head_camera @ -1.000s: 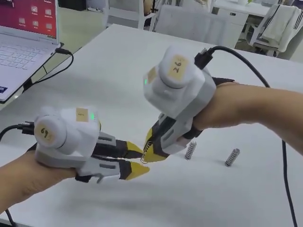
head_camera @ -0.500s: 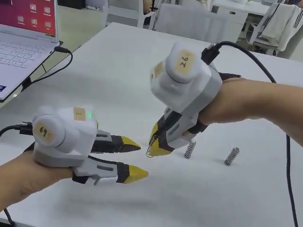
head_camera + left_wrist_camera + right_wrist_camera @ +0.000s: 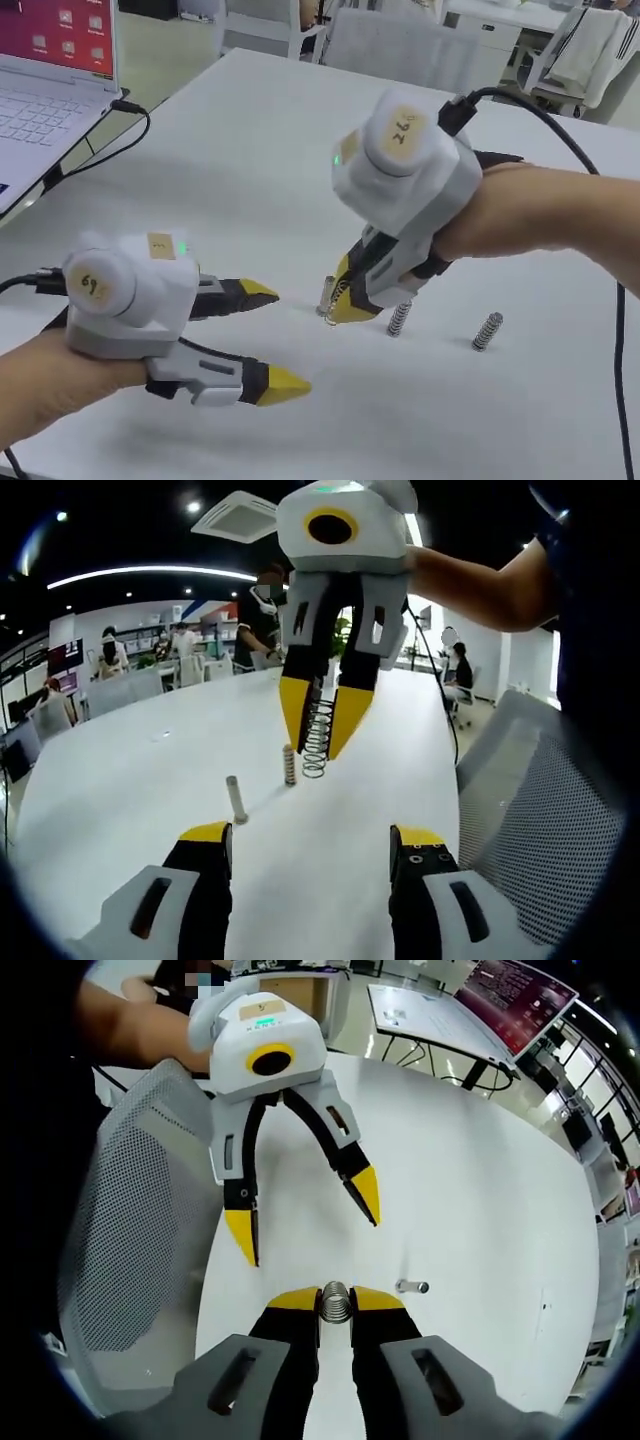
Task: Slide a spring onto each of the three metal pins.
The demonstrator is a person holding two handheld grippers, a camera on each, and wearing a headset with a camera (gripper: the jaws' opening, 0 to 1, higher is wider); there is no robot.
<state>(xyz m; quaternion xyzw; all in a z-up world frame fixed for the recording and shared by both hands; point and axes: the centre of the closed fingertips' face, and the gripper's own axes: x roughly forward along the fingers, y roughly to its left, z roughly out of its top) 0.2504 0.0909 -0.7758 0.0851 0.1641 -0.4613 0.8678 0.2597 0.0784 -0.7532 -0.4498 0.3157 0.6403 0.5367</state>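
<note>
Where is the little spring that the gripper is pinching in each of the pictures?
Head view: the spring is near the middle, pinched by the right gripper, next to the bare pin.
Left gripper view: the spring is just above centre, between yellow fingers, up and right of the bare pin.
Right gripper view: the spring is low centre; the bare pin is to its right.
Shared landmark: the bare pin.

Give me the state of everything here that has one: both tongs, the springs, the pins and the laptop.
left tongs: open, holding nothing
right tongs: shut on the held spring
held spring: pinched between the tips, above the table
bare pin: upright, no spring on it
middle spring: standing upright, seemingly over a pin
far spring: likewise
laptop: lid open, screen lit
</note>
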